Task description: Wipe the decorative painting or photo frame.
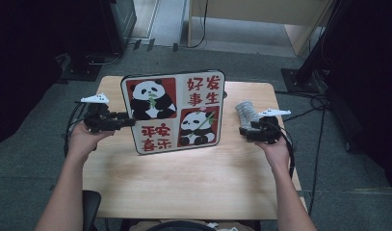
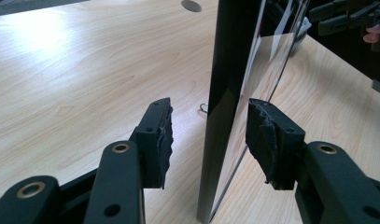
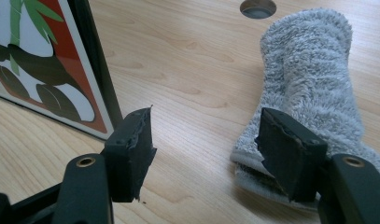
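My left gripper (image 2: 208, 140) stands with jaws apart astride the upright panda picture panel's (image 1: 173, 111) left edge, untouched. My right gripper (image 3: 204, 154), jaws apart, faces the folded grey towel (image 3: 309, 79) just right of the panel.

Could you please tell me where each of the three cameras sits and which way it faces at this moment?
High view: above the person's side, looking forward and down on the table; both forearms, left gripper and right gripper show.
Left gripper view: rides the left gripper, looking along its open jaws, which straddle the panda picture frame edge-on.
Right gripper view: rides the right gripper, facing the grey towel.
Shared: the frame and the towel appear in the high view and the right gripper view.
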Demonstrator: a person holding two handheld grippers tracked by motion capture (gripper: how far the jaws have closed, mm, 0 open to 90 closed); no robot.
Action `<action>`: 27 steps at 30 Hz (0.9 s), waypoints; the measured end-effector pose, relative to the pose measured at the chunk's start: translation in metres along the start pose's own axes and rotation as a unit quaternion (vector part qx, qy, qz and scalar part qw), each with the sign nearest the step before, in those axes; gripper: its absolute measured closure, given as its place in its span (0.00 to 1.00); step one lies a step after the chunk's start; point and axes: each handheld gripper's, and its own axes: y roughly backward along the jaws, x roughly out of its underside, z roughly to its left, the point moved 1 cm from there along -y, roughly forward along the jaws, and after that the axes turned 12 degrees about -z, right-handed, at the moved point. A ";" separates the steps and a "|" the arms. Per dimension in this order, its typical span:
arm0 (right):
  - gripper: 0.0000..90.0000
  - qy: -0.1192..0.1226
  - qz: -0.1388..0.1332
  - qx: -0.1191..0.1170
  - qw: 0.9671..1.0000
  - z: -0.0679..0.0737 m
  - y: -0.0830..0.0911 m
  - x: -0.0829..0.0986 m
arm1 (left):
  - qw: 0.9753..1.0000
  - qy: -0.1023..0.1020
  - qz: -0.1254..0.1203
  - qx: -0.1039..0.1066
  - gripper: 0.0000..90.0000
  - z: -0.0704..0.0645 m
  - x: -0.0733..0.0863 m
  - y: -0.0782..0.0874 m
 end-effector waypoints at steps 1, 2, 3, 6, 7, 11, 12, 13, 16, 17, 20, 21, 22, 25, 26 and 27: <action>0.40 0.001 -0.001 0.001 1.000 0.000 0.000 0.000 | 1.000 -0.003 0.002 -0.001 0.56 0.000 0.000 0.001; 0.40 0.001 -0.001 0.001 1.000 0.000 0.000 0.000 | 1.000 -0.006 0.002 -0.001 0.56 -0.001 0.000 0.002; 0.40 0.001 0.001 0.001 1.000 0.000 0.000 0.000 | 1.000 -0.009 0.000 -0.004 0.56 -0.001 0.000 0.004; 0.40 0.004 0.002 0.001 1.000 -0.001 0.000 0.001 | 1.000 -0.007 -0.007 -0.005 0.56 -0.001 0.000 0.008; 0.40 0.004 0.002 0.001 1.000 -0.001 -0.001 0.001 | 1.000 -0.008 -0.007 -0.005 0.55 -0.001 0.000 0.009; 0.40 0.004 0.007 0.000 1.000 -0.002 -0.002 0.002 | 1.000 -0.015 -0.007 -0.011 0.54 0.000 0.002 0.014; 0.40 0.005 0.011 -0.001 1.000 -0.002 -0.003 0.003 | 1.000 -0.013 -0.007 -0.012 0.54 0.001 0.003 0.015; 0.40 0.006 0.013 0.000 1.000 -0.002 -0.004 0.003 | 1.000 -0.011 -0.009 -0.013 0.53 0.001 0.003 0.016; 0.40 0.009 0.018 -0.001 1.000 -0.002 -0.005 0.004 | 1.000 -0.013 -0.009 -0.020 0.53 0.002 0.005 0.020; 0.40 0.010 0.018 -0.002 1.000 -0.002 -0.006 0.004 | 1.000 -0.013 -0.009 -0.022 0.53 0.002 0.006 0.021; 0.40 0.011 0.018 -0.003 1.000 -0.002 -0.007 0.004 | 1.000 -0.012 -0.010 -0.025 0.52 0.003 0.007 0.024; 0.41 0.012 0.020 -0.003 1.000 -0.002 -0.008 0.004 | 1.000 -0.012 -0.008 -0.026 0.52 0.004 0.008 0.025; 0.41 0.012 0.019 -0.004 1.000 -0.001 -0.009 0.003 | 1.000 -0.011 -0.008 -0.028 0.52 0.004 0.009 0.026; 0.41 0.010 0.017 -0.010 1.000 -0.001 -0.010 0.003 | 0.999 -0.011 -0.006 -0.033 0.52 0.007 0.012 0.028; 0.41 0.010 0.017 -0.011 1.000 0.000 -0.011 0.002 | 0.999 -0.011 -0.006 -0.033 0.52 0.007 0.012 0.028; 0.41 0.010 0.017 -0.013 1.000 0.000 -0.011 0.002 | 0.999 -0.013 -0.007 -0.038 0.52 0.008 0.014 0.029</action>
